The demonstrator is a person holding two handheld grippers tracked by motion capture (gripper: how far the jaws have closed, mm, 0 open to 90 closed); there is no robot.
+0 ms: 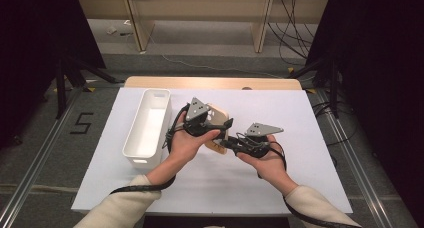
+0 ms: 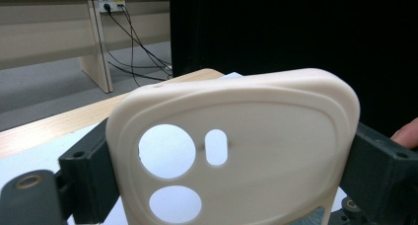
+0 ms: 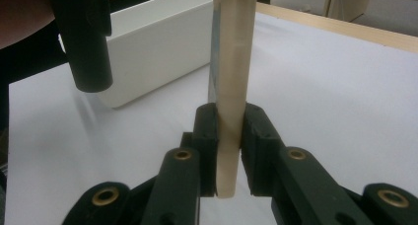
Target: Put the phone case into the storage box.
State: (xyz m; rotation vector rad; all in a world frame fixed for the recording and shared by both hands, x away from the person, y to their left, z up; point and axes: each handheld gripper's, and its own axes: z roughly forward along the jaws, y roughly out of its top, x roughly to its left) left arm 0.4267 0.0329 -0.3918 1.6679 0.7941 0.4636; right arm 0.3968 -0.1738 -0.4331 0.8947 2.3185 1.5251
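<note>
While both grippers hold the cream phone case (image 2: 236,151) above the white table (image 1: 300,118), right of the white bin (image 1: 148,128), left gripper (image 2: 231,185) clamps its width, right gripper (image 3: 229,136) pinches its edge; opposing pulls could likely twist it loose.

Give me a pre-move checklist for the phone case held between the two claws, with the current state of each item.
1. Left claw spans the phone case across its width, pads on both side edges: ok.
2. Right claw pinches the case's thin edge: ok.
3. Case lifted off the white sheet: ok.
4. White bin beside the left hand, nothing seen inside: ok.
5. Which face of the case is the inside: cannot tell.
</note>
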